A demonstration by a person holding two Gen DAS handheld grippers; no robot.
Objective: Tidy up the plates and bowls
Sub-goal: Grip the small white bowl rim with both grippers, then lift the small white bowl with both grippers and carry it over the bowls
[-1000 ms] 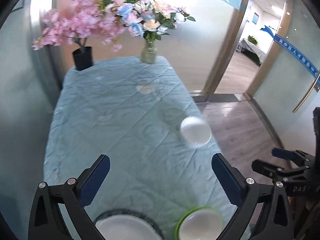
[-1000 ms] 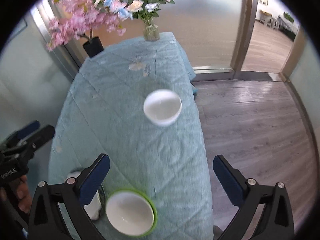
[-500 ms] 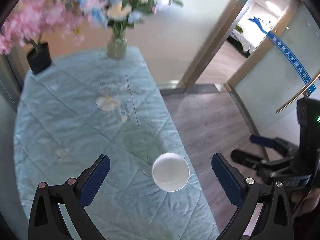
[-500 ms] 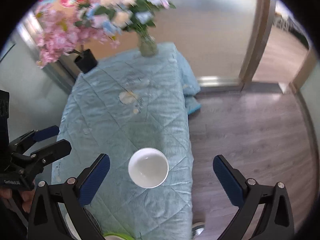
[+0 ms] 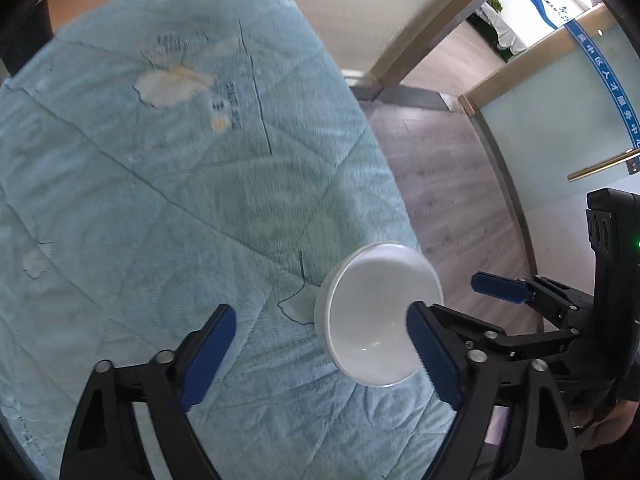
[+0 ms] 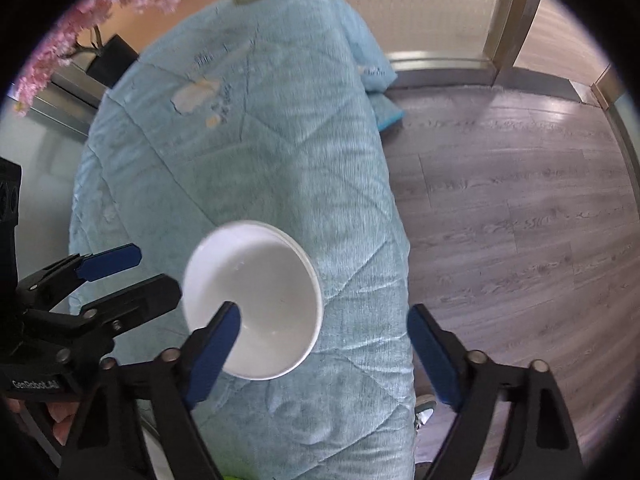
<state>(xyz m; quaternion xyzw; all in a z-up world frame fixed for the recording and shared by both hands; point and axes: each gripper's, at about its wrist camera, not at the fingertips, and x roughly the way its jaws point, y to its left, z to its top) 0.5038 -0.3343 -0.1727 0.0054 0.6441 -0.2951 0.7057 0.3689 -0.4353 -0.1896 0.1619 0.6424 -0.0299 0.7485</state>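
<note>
Bowl: the round white ceramic bowl (image 5: pixel 378 314) sits alone on the quilted pale-blue tablecloth (image 5: pixel 160 200), near its right edge.
Left gripper (image 5: pixel 320 354): spread wide, empty; bowl just ahead, at its right finger.
Right gripper (image 6: pixel 322 354): likewise spread, grasping nothing; bowl at its left finger.
Progress: bowl not yet lifted or stacked; no other dishes clearly visible.
</note>
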